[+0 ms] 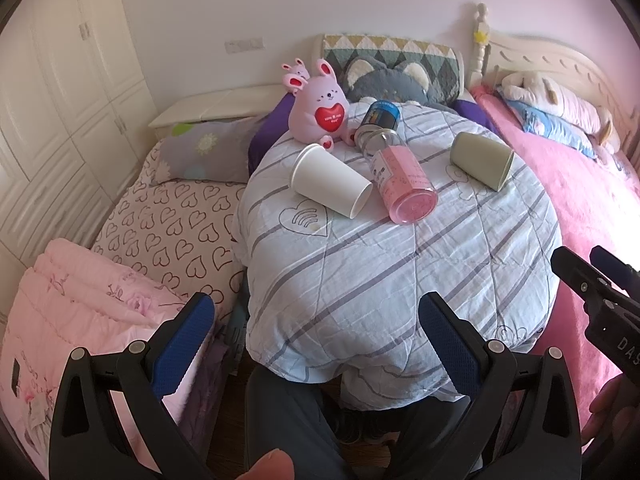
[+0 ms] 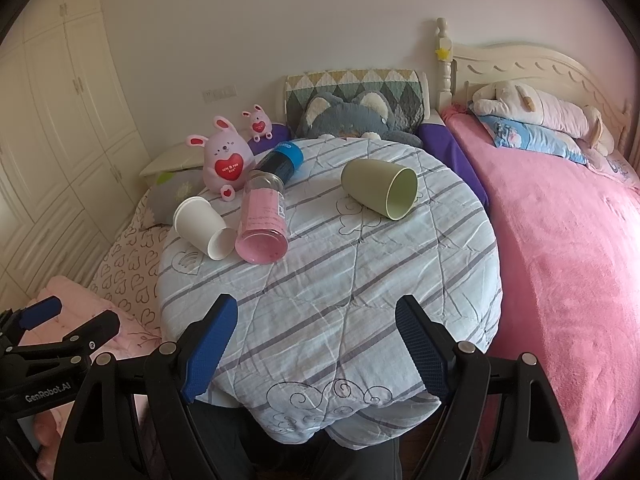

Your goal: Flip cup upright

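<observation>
Right wrist view gives us the whole pink bed (image 2: 560,240) on the right with its cream headboard (image 2: 520,64), and it looks into the open mouth of the green cup (image 2: 378,190); left wrist view shows that cup (image 1: 480,158) only from its side, and shows more of the wardrobe (image 1: 60,100) on the left. Each view catches the other gripper at its edge.

We see a round table under a striped quilt (image 2: 332,280), standing between the pink bed and a lower bed with a heart-print sheet (image 1: 172,232). A folded pink blanket (image 1: 80,312) lies near left. A grey cat cushion (image 2: 348,118) sits behind the table.

On the table we count two cups, both on their sides: the green one at far right, and a white paper cup (image 2: 204,226) at left, mouth toward us. Two bottles lie between them: a pink one (image 2: 262,222) touching the white cup, and a blue one (image 2: 280,162) behind it. Two pink bunnies: a big one (image 2: 224,160) on the table's far left edge, a small one (image 2: 259,120) beyond it.

Left gripper (image 1: 316,316) and right gripper (image 2: 316,316) both hang over the near edge, fingers spread wide, holding nothing.
</observation>
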{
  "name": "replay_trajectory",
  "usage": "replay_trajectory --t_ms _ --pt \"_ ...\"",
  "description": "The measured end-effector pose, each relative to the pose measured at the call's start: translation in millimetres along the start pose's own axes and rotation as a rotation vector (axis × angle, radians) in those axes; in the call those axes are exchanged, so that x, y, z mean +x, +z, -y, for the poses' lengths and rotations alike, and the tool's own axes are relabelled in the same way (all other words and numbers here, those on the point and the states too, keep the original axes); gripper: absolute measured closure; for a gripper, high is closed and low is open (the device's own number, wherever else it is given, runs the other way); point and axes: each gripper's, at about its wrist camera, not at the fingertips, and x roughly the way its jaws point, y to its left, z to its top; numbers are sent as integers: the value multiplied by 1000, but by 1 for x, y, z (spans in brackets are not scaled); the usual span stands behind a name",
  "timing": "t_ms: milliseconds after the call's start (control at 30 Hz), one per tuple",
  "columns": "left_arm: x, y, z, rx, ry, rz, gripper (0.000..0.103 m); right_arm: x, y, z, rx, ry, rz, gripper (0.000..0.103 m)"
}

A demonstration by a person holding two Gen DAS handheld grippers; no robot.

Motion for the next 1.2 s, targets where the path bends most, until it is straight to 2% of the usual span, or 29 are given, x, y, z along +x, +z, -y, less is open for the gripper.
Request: replay_trajectory --t_ms 300,533,767,933,1200 --pt "23 26 15 36 5 -13 0 19 12 9 5 11 -11 21" --pt "55 84 35 90 -36 -1 0 48 35 29 34 9 -16 21" --pt "119 157 75 181 -97 -36 0 90 64 57 83 -7 -30 21" --pt "165 189 96 232 -132 -88 0 123 87 73 108 -15 -47 21" --pt "237 228 114 275 -145 -184 0 162 113 87 121 -7 -68 21"
